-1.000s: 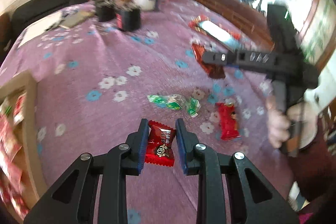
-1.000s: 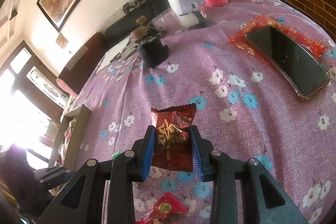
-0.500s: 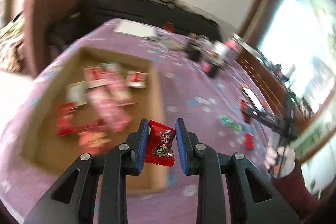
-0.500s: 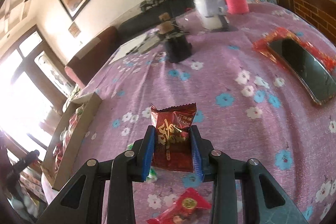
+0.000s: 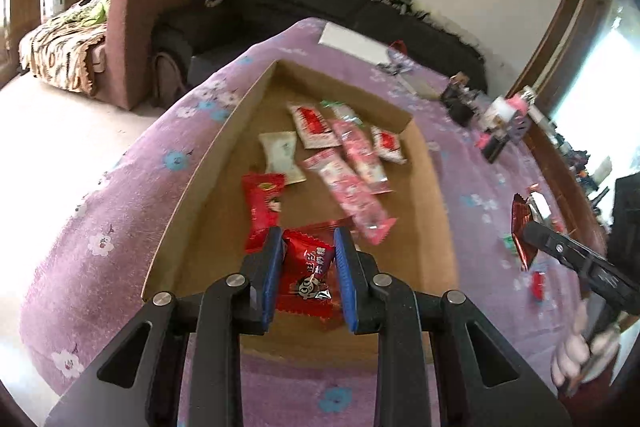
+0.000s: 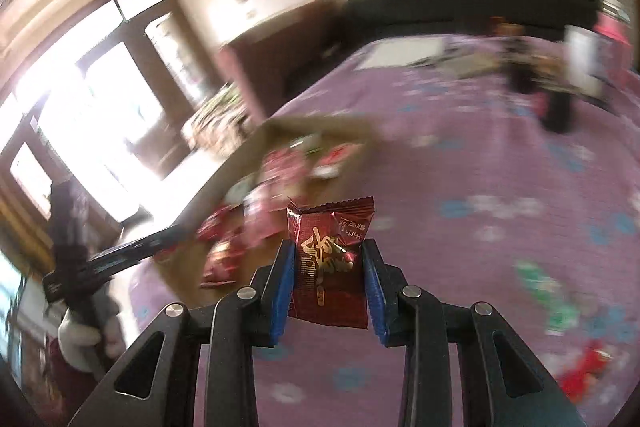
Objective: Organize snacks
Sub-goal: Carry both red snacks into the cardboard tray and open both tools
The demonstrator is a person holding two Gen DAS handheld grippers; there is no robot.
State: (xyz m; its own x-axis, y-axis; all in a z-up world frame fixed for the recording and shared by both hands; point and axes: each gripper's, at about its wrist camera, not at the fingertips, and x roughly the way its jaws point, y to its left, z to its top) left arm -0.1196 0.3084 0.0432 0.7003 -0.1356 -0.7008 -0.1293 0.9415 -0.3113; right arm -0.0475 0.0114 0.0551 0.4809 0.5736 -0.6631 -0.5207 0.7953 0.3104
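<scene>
The left gripper [image 5: 306, 277] was clamped on a bright red candy packet [image 5: 305, 277], both blue pads pressed against the packet's sides. It hung over the cardboard box [image 5: 434, 211], just inside the box's near edge and above the packets already lying on the box floor. The right gripper [image 6: 329, 275] was clamped on a dark red snack packet [image 6: 330, 259] and was over the purple tablecloth [image 6: 500, 155], beside the box's right edge and not yet above the box.

Procedure for the step in hand, as judged from this position: the left gripper should be lowered toward bare cardboard between the near edge and the red packet [image 5: 264, 211] on the floor, and the pads parted only when the candy is close to the floor, so that it does not bounce off a wall or over the rim. The right gripper should cross the right edge fully before release and keep clear of the left.

Orientation: the candy packet's long axis ran along the fingers, its crimped ends toward the camera and toward the box's far edge. The dark red packet's long axis likewise ran along the fingers, serrated end pointing forward.
</scene>
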